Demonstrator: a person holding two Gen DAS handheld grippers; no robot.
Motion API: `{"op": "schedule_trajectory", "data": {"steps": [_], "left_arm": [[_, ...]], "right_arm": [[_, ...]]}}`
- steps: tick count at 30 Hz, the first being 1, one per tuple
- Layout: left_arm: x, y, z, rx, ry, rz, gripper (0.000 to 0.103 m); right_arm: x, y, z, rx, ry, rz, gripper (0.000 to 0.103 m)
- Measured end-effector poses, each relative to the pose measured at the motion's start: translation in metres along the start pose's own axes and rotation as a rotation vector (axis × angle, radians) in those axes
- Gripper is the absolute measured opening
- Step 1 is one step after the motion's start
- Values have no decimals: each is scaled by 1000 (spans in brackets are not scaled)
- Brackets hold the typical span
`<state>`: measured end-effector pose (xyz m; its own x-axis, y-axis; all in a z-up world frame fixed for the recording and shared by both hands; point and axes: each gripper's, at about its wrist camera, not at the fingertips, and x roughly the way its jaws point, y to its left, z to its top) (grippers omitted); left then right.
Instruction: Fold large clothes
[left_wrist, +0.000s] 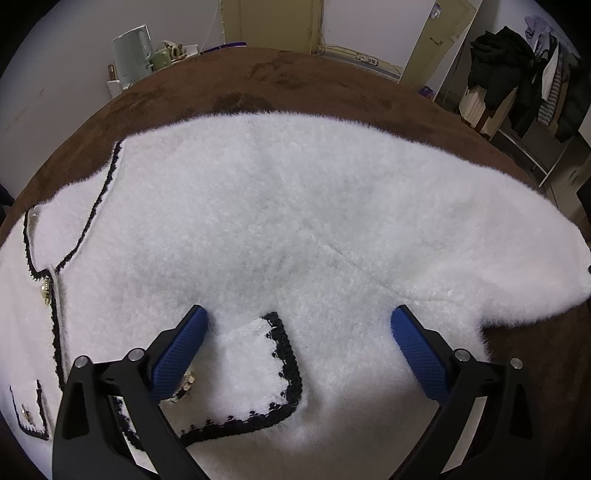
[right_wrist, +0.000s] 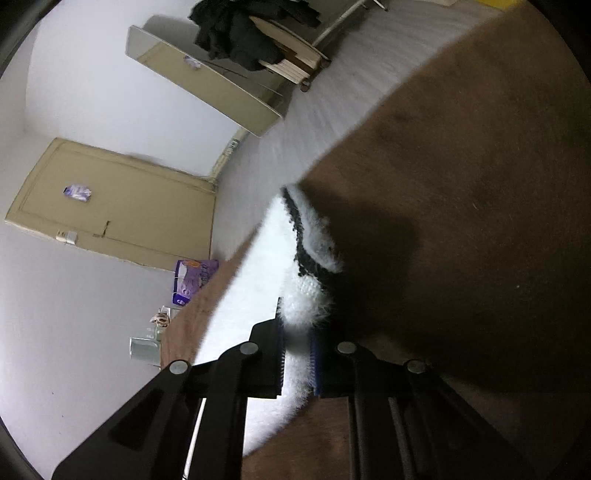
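Observation:
A white fluffy cardigan (left_wrist: 295, 206) with black trim lies spread on a brown table cover (left_wrist: 280, 74). Its pearl button (left_wrist: 47, 290) and collar are at the left, one sleeve reaches right. My left gripper (left_wrist: 299, 314) hovers open above the chest pocket (left_wrist: 255, 365), its blue pads wide apart and touching nothing. In the right wrist view, tilted sideways, my right gripper (right_wrist: 297, 354) is shut on the white sleeve (right_wrist: 301, 299) near its black-trimmed cuff (right_wrist: 303, 236), lifted over the brown cover (right_wrist: 461, 184).
A pale green kettle (left_wrist: 133, 51) and a mug (left_wrist: 161, 59) stand at the table's far left edge. Dark coats hang on a rack (left_wrist: 517, 74) at the right. A purple pack (right_wrist: 194, 280) sits on the floor by a beige door (right_wrist: 110, 206).

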<state>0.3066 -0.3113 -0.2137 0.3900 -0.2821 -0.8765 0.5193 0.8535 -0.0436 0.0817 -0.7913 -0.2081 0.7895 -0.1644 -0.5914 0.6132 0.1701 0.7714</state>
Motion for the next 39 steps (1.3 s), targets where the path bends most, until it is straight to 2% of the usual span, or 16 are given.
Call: {"op": "schedule_trajectory", "data": {"steps": [2,6,10,15,18,20,22,24,25,28,31,36,39], "left_arm": [[-7,2,2,-7,-9,-5,97],[-35,7,6,26,-64,22,97],[-73,27,0,25,-114,53,97],[-111,66,-17,-19,-155,102,97],[-133,106,-37,-107,-160,132,97],[-144,129,-53,-155,-164,156,97],[-157,160,-71,-204,-169,226,97],[-166,188,-91,-266,-156,260,97],[-172,208,-104,-316,-147,273,97],[-184,251,-139,-421,-124,324,97],[-189,283,-171,-491,-86,359,97],[-185,305,-213,-507,-14,399,97],[-183,308,-229,-507,8,383,97]], "right_arm": [[-8,22,-2,-73,-9,22,11],[-18,88,-13,-216,-2,131,11],[-24,162,-45,-343,63,295,10],[-15,254,-120,-514,240,478,11],[-9,291,-173,-581,367,566,11],[-7,313,-222,-645,477,613,11],[-7,327,-279,-734,593,645,11],[-16,329,-340,-850,691,654,11],[-16,330,-358,-899,719,650,10],[-22,313,-452,-1094,844,601,10],[-12,291,-502,-1210,900,538,10],[15,263,-551,-1241,949,430,11],[39,239,-559,-1250,998,333,16]]}}
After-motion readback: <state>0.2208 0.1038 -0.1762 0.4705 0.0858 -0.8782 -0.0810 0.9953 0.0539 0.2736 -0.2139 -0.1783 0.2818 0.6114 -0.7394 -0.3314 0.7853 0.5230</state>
